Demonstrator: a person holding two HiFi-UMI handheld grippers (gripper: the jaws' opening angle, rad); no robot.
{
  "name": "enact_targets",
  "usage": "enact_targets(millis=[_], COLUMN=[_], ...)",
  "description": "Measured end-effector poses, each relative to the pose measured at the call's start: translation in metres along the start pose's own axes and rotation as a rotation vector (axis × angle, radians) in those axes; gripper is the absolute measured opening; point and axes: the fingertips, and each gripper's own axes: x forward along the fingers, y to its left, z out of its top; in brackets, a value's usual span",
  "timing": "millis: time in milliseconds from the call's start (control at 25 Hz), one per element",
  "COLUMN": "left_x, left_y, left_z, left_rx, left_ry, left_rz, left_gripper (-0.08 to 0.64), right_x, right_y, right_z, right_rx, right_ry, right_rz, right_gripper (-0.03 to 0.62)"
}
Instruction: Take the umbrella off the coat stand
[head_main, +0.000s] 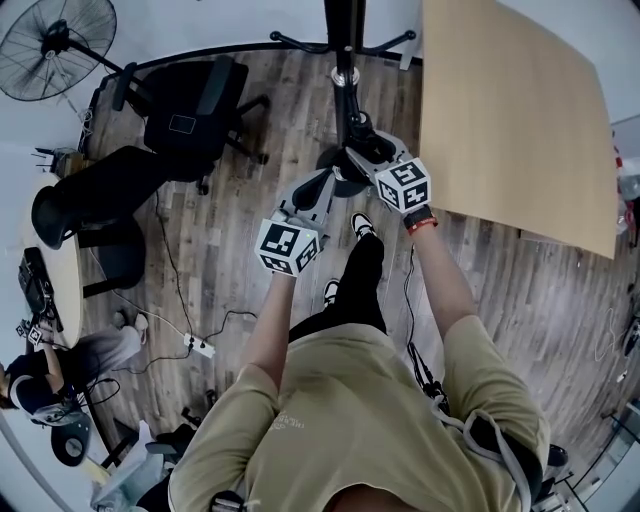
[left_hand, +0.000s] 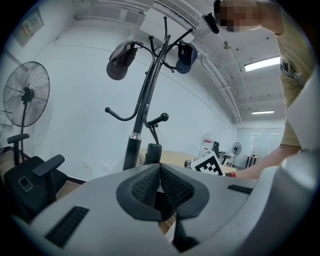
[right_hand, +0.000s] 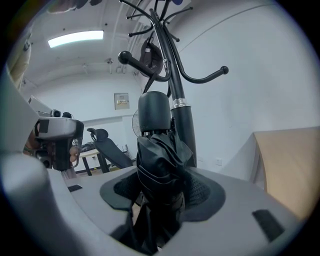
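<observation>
Umbrella (right_hand: 159, 167), folded and black, stands upright between the right gripper's (right_hand: 161, 191) jaws, which clamp its canopy below the rounded handle. It is just beside the stand's (right_hand: 183, 127) pole, under a low hook. The left gripper (left_hand: 160, 172) hangs near, jaws together and empty.

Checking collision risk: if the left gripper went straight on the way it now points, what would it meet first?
Most likely the umbrella, whose dark end stands just beyond the left gripper and is held in the right gripper. The coat stand pole is close beside it. Depth is unclear.
</observation>
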Motion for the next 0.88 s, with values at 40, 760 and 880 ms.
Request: enact_targets(millis=[40,760,880], left_x=[-0.002,-0.041,-0.048], left_y=[-0.001,-0.014,-0.019], left_z=[0.002,0.021,0.027], left_rx=[0.002,0.005,0.011], left_ry=[-0.001,-0.040,-0.048], left_rz=[-0.001,-0.005,-0.004], left_gripper=[0.025,0.025,0.025], right_x=[-0.002,-0.054,-0.061], right_y=[0.002,0.054,0.063], right_z=[0.001,0.032,0.038], right_rx=[0.000,-0.002,-0.017], right_ry=[-0.002,-0.078,-0.083], right_rz=[-0.001,-0.013,-0.010], right_gripper=[0.249,0.247,0.247])
